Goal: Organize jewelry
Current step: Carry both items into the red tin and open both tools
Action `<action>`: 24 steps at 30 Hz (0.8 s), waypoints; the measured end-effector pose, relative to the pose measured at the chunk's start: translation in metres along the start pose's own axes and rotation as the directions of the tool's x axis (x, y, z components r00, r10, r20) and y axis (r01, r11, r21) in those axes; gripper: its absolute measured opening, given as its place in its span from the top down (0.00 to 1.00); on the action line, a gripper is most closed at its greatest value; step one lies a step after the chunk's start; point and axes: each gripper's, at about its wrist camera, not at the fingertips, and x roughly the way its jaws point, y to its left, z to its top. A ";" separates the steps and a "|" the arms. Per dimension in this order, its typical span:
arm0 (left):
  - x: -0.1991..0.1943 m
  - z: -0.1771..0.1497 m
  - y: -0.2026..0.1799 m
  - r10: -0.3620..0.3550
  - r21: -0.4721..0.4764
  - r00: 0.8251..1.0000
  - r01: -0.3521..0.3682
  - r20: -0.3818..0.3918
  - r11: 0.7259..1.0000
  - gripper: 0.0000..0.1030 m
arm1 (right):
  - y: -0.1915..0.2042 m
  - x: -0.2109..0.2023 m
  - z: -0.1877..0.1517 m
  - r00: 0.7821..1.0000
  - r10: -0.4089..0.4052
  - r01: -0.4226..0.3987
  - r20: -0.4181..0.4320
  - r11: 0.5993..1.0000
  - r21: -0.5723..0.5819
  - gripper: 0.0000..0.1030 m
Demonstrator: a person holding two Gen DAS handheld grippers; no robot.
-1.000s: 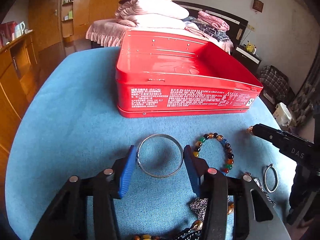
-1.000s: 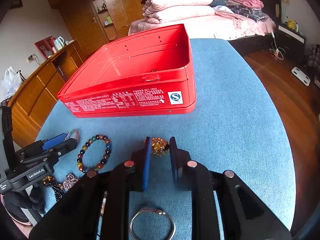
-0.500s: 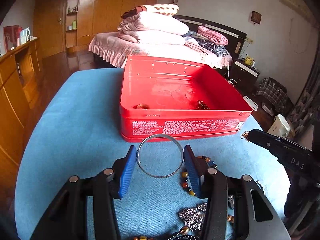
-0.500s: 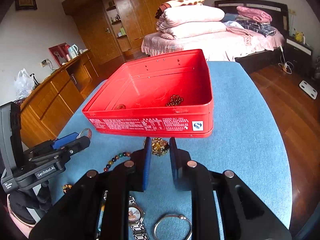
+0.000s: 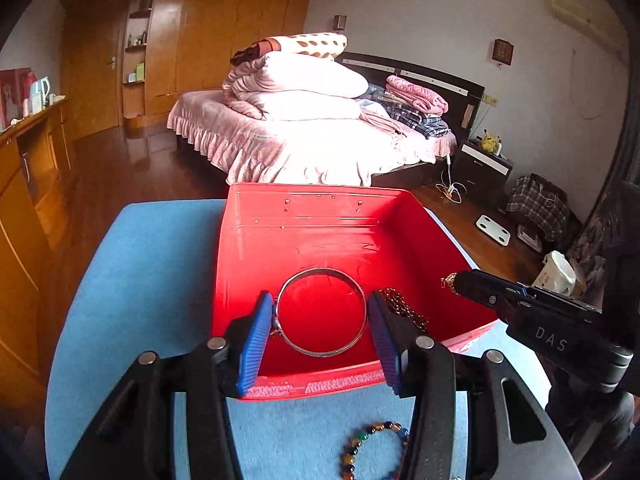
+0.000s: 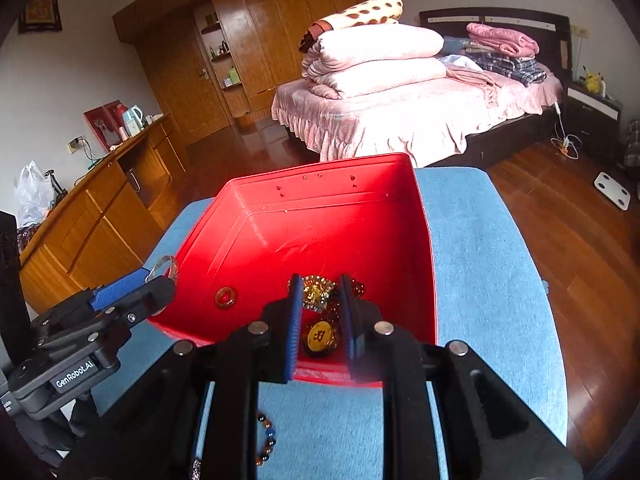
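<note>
An open red tin box point(image 5: 304, 236) point(image 6: 424, 248) stands on the blue table. My left gripper point(image 5: 321, 318) is shut on a silver bangle point(image 5: 320, 350) and holds it above the box's near part. My right gripper point(image 6: 319, 300) is shut on a gold sparkly ornament point(image 6: 316, 294) and holds it over the box's near right part. Inside the box lie a dark bead string point(image 5: 404, 308), a red ring point(image 6: 225, 297) and a gold pendant point(image 6: 319, 338). The right gripper also shows in the left wrist view point(image 5: 450, 280), the left gripper in the right wrist view point(image 6: 160, 276).
A multicoloured bead bracelet point(image 5: 360, 448) point(image 6: 268, 436) lies on the blue table point(image 5: 152, 264) in front of the box. A wooden cabinet point(image 6: 88, 216) stands to the left. A bed with folded quilts point(image 5: 304, 120) is behind the table.
Both grippers have risen and moved forward from the table in front of the box to above its inside, each still holding its piece. The bead bracelet stayed on the table.
</note>
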 end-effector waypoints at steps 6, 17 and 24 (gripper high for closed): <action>0.033 0.006 0.013 0.010 -0.018 0.998 -0.011 -0.054 1.000 0.53 | -0.002 0.030 0.004 0.998 -0.036 0.036 -0.052 0.999 -0.006 0.81; 0.019 -0.004 0.016 0.025 -0.028 0.999 -0.026 -0.027 0.999 0.27 | -0.005 0.019 -0.008 0.998 -0.064 0.064 -0.026 0.998 -0.004 0.62; -0.013 -0.034 0.018 0.047 -0.012 0.999 -0.047 -0.007 0.999 0.17 | -0.013 -0.009 -0.029 0.997 -0.078 0.078 -0.001 0.997 -0.011 0.55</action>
